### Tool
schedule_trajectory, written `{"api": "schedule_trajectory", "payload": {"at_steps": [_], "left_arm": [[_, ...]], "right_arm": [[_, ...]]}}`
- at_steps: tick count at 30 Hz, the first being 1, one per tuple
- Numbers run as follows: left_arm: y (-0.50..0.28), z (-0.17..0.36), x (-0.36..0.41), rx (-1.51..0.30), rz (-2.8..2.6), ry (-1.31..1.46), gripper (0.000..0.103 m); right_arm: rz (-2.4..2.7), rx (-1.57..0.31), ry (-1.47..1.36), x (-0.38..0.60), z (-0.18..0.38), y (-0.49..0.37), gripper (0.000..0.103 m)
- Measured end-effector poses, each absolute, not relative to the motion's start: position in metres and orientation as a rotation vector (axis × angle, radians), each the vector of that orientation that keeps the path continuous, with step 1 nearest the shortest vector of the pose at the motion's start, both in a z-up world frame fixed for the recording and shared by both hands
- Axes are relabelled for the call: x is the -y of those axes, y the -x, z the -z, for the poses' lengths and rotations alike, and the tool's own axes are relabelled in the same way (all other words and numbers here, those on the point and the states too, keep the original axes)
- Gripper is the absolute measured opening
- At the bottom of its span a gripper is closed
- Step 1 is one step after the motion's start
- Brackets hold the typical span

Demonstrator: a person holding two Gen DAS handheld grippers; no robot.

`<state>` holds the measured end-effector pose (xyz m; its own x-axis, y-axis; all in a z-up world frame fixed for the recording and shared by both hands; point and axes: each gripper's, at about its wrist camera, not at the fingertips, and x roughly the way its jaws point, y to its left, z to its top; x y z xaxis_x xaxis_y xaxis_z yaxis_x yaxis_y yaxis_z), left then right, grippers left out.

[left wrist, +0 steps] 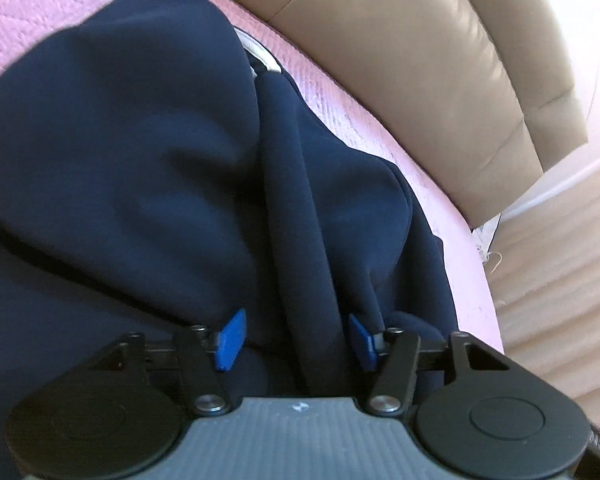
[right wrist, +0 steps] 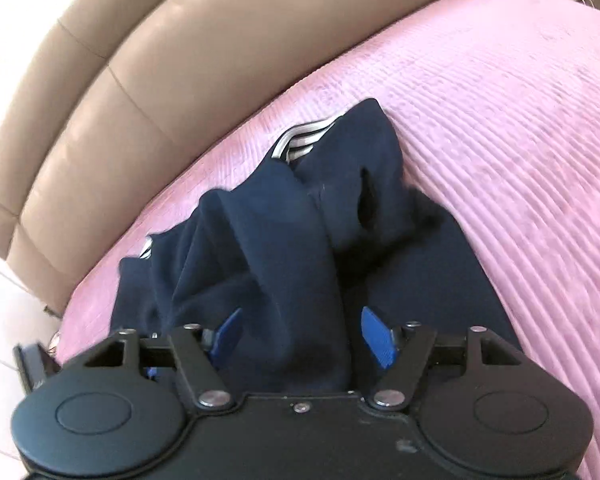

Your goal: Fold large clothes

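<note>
Both tongs stand with their blue pads apart and navy cloth bunched between them. On the left tongs [left wrist: 296, 338] a thick ridge of the navy garment [left wrist: 140, 152] runs up through the gap at lower centre of the left view; the pads look spread wider than the ridge, so whether they pinch it I cannot tell. The right tongs [right wrist: 304, 338] show the same picture at the bottom centre of the right view — pads apart, a fat fold of the garment rising from between them.

That garment lies crumpled on the pink bedspread [right wrist: 520, 140], filling most of the left view and the middle of the right one. Striped trim [right wrist: 300, 140] — white and dark bands, perhaps a cuff or hem — peeks out at its far end, just above centre in the right view. A beige leather headboard [right wrist: 140, 60] curves across the upper left there.

My judgement: the fold is at an early stage, since the cloth is heaped and twisted, with no flat panel or clean edge showing. The next move calls for a firm hold on two separate edges, then drawing them apart to spread the garment flat on the bed before any crease is made.
</note>
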<state>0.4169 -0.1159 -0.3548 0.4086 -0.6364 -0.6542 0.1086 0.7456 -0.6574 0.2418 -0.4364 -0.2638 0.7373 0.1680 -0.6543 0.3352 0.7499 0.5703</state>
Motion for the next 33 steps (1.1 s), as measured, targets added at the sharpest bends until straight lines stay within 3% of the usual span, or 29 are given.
{"api": "schedule_trajectory", "payload": {"at_steps": [1, 2, 3, 4, 5, 6, 11, 15, 17, 18, 19, 23, 27, 30, 33], "left_arm": [[-0.42, 0.356, 0.12, -1.065, 0.508, 0.584, 0.022], [-0.422, 0.358, 0.126, -1.088, 0.538, 0.596, 0.006], [-0.423, 0.357, 0.129, -1.09, 0.551, 0.6, 0.007], [-0.42, 0.353, 0.131, -1.078, 0.556, 0.583, 0.007], [-0.419, 0.347, 0.131, -1.07, 0.569, 0.569, 0.006], [-0.417, 0.34, 0.125, -1.049, 0.586, 0.595, 0.006], [-0.412, 0.303, 0.033, -0.802, 0.526, 0.905, 0.006], [-0.414, 0.316, -0.003, -0.831, 0.467, 0.901, 0.007], [-0.412, 0.327, 0.003, -0.918, 0.485, 0.821, 0.007], [-0.408, 0.33, 0.006, -0.946, 0.468, 0.755, 0.008], [-0.401, 0.33, 0.01, -0.958, 0.418, 0.649, 0.011], [-0.38, 0.313, 0.003, -0.87, 0.275, 0.451, 0.013], [-0.38, 0.289, 0.028, -0.83, 0.39, 0.414, 0.035], [-0.381, 0.289, 0.072, -0.85, 0.511, 0.331, 0.036], [-0.386, 0.322, 0.108, -1.033, 0.523, 0.274, 0.034]], "right_arm": [[0.123, -0.77, -0.726, 0.436, 0.269, -0.254, 0.08], [0.139, -0.799, -0.725, 0.435, 0.277, -0.268, 0.081], [0.134, -0.84, -0.735, 0.433, 0.288, -0.279, 0.078], [0.112, -0.89, -0.77, 0.434, 0.298, -0.283, 0.041], [0.049, -0.908, -0.834, 0.43, 0.305, -0.29, 0.017], [0.014, -0.884, -0.859, 0.426, 0.302, -0.289, 0.011], [-0.13, -0.564, -0.976, 0.427, 0.264, -0.258, 0.011], [-0.127, -0.52, -1.041, 0.429, 0.274, -0.238, 0.011], [-0.038, -0.617, -0.974, 0.42, 0.289, -0.24, 0.022], [0.035, -0.724, -0.939, 0.417, 0.302, -0.243, 0.044], [0.069, -0.8, -0.924, 0.418, 0.309, -0.244, 0.053], [0.128, -0.802, -0.843, 0.426, 0.299, -0.226, 0.053], [0.128, -0.73, -0.578, 0.399, 0.258, -0.244, 0.054], [0.186, -0.723, -0.319, 0.355, 0.244, -0.271, 0.053], [0.134, -0.757, -0.221, 0.321, 0.25, -0.283, 0.051]]}}
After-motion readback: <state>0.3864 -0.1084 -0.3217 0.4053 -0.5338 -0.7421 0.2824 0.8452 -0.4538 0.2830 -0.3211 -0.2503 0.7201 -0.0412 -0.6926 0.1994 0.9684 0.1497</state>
